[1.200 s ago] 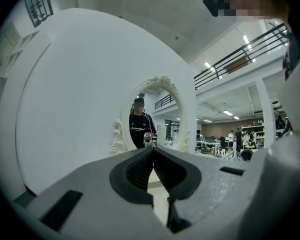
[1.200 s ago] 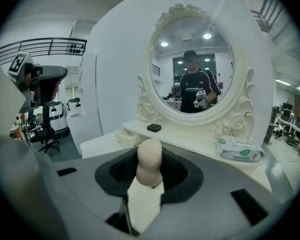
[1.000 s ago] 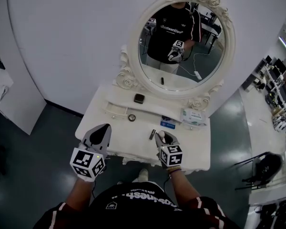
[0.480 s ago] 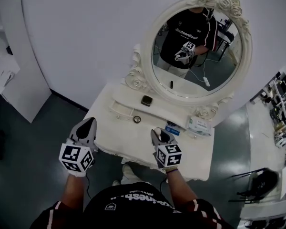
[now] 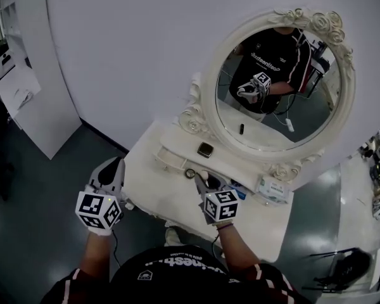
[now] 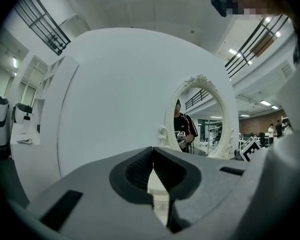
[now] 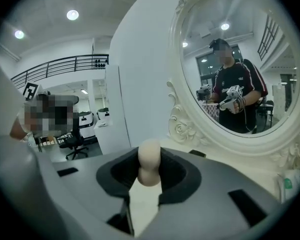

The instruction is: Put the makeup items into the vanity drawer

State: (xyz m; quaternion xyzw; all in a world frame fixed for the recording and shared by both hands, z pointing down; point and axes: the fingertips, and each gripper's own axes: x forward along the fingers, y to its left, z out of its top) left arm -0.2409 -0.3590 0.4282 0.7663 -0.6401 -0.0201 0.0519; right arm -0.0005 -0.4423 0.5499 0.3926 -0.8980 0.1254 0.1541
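white wall [image 5: 126, 56] stands behind a white desk [image 5: 158, 189] with a big oval mirror [image 5: 272, 128] in a curly white frame. dark shiny floor [image 5: 38, 189] lies all around the desk. in the mirror you can see the person in a dark shirt, holding a gripper.

the left gripper [image 6: 152, 148] is off the left edge of the desk, over the floor. its two jaws are pressed together at the tips and it has nothing in them.

the right gripper [image 7: 150, 154] is over the front middle of the desk and points toward the mirror, tipped down a little. its jaws have just been closing, and they squeeze a soft, tan, egg-shaped sponge [image 7: 150, 173] between them. the sponge sticks up above the jaws, and the pads press on both its sides.

a dark square case [image 5: 205, 149] sits on the low shelf [image 5: 177, 145] right under the mirror. a small round thing [image 5: 190, 173] lies on the desk just in front of that shelf, close to the tips of the right gripper. a pack of tissues [image 5: 271, 189] lies at the right side of the desk, near the mirror frame.
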